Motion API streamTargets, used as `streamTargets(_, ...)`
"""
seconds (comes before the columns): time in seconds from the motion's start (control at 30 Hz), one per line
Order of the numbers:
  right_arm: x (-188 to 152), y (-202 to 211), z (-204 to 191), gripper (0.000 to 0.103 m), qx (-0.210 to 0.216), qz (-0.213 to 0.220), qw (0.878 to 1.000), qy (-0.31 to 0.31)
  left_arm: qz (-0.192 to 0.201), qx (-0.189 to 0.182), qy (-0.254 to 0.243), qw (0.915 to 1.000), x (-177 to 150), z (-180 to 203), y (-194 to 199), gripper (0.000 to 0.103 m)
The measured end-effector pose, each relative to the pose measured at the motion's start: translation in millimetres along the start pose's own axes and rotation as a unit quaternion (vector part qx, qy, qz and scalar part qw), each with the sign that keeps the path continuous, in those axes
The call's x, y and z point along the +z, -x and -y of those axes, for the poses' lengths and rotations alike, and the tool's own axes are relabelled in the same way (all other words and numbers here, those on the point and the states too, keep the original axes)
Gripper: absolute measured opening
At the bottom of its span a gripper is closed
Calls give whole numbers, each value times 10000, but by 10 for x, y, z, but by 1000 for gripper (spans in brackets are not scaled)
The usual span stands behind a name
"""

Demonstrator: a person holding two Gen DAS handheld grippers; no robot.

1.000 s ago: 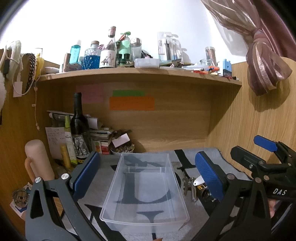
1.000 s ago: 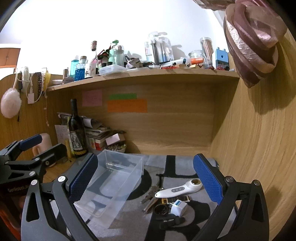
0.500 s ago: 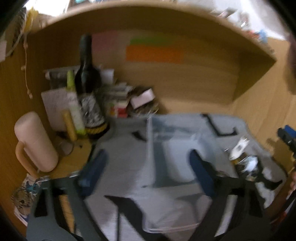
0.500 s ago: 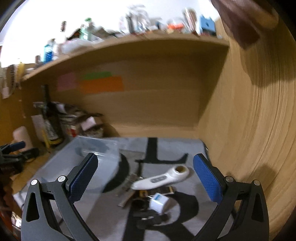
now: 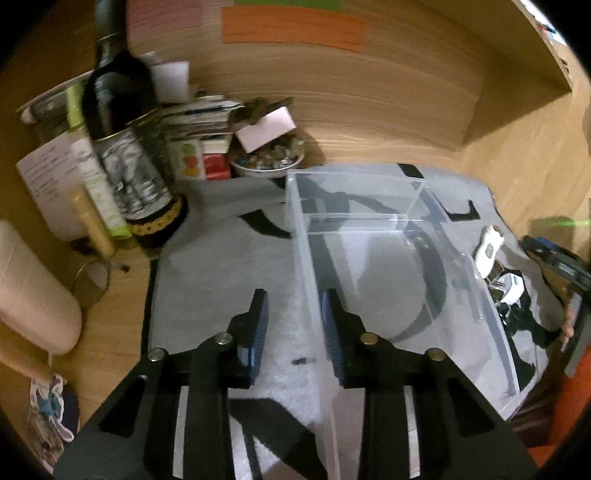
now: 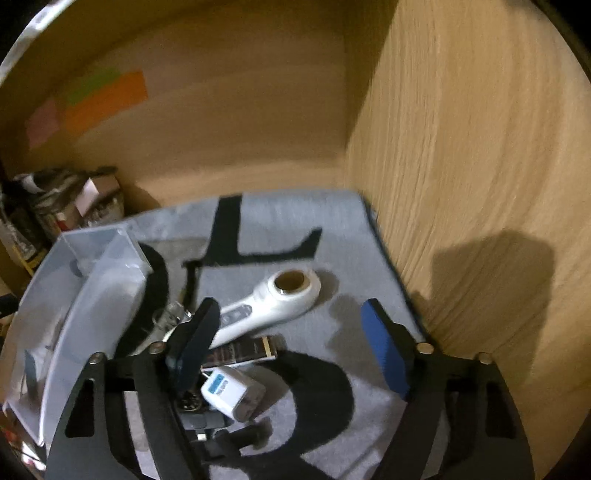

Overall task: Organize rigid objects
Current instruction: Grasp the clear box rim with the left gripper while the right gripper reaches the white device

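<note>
Nearby: one bin (image 5: 424,236), one white wand (image 6: 273,302), one charger (image 6: 232,395); left gripper (image 5: 293,328) fingers narrowing astride bin wall, right gripper (image 6: 291,347) fingers wide, closing, empty.

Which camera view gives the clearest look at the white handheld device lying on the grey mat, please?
The right wrist view: the white handheld device lies whole near the middle, its round head and button panel plain. The left wrist view shows only a small, partly hidden piece at the far right, beyond the clear plastic bin.

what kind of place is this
Probably a cluttered home desk nook: wood-panel walls, sticky notes on the back panel, a wine bottle beside stacked papers, and a clear plastic bin on a grey mat.
</note>
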State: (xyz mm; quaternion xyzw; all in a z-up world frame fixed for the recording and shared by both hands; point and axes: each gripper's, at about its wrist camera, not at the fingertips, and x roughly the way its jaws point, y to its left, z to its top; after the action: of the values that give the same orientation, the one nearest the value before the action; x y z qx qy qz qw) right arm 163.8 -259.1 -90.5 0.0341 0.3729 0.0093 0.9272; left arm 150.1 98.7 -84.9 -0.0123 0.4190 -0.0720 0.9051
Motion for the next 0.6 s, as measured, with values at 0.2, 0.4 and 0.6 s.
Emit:
streamTargets(0.2, 55, -367, -6, 63, 260, -718, 9968, -233, -473, -186, -249, 9984, 59, 47, -260, 11)
streamTargets(0.4, 6, -714, -46, 62, 378, -1241, 9912, -250, -709, -367, -102, 9968, 47, -2, -359, 10)
streamTargets(0.6, 85, -914, -110, 60, 267, -1404, 9895, -194, -661, -423, 109, 9969, 45, -71, -364, 9)
